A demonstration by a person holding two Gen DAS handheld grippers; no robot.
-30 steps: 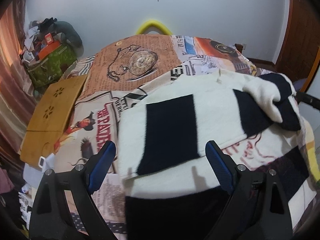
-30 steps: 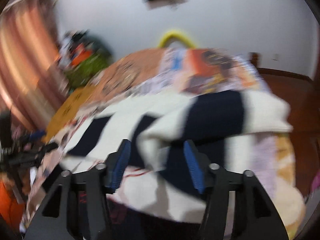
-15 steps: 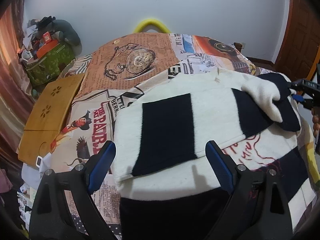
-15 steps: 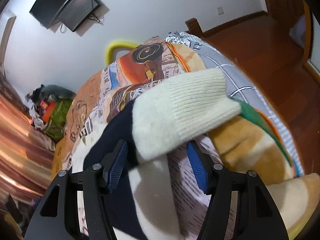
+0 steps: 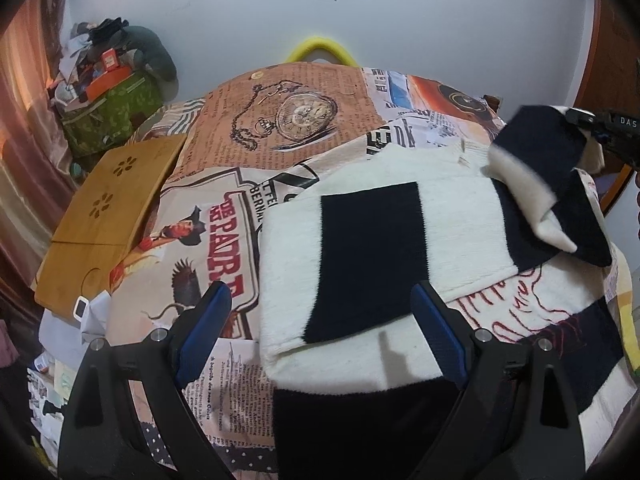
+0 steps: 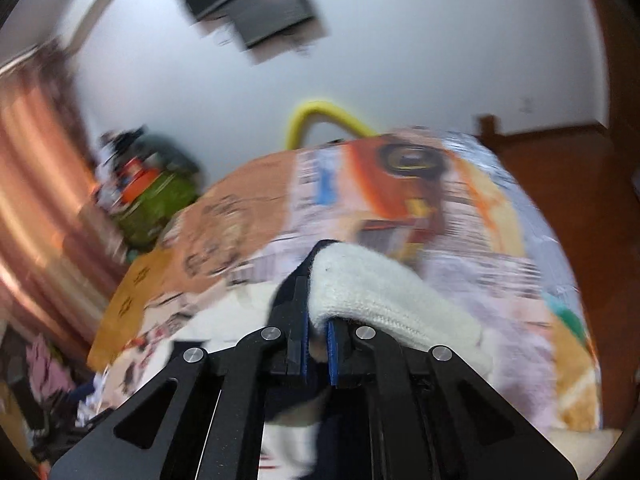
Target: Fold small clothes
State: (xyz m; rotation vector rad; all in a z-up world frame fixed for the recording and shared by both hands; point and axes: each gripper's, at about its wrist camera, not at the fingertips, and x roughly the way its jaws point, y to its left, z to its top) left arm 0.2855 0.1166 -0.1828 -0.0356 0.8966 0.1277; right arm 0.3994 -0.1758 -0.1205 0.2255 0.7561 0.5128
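A cream and navy striped knit sweater (image 5: 380,248) lies spread on the printed bedspread (image 5: 224,184). My left gripper (image 5: 320,320) hovers open over the near part of the sweater, with nothing between its blue pads. My right gripper (image 6: 316,340) is shut on the sweater's sleeve cuff (image 6: 372,292), whose cream ribbing drapes over the right finger. In the left wrist view the right gripper (image 5: 596,128) holds the sleeve (image 5: 540,160) lifted off the bed at the far right.
A wooden lap tray (image 5: 108,208) lies on the bed's left side. A green bag heaped with clutter (image 5: 108,92) stands by the left curtain. A yellow hoop (image 5: 320,48) shows behind the bed. Wooden floor (image 6: 560,148) lies to the right.
My right gripper closed on the sleeve cuff and lifted it off the bed, swinging toward the sweater's body. The left gripper stayed open and drifted slightly.
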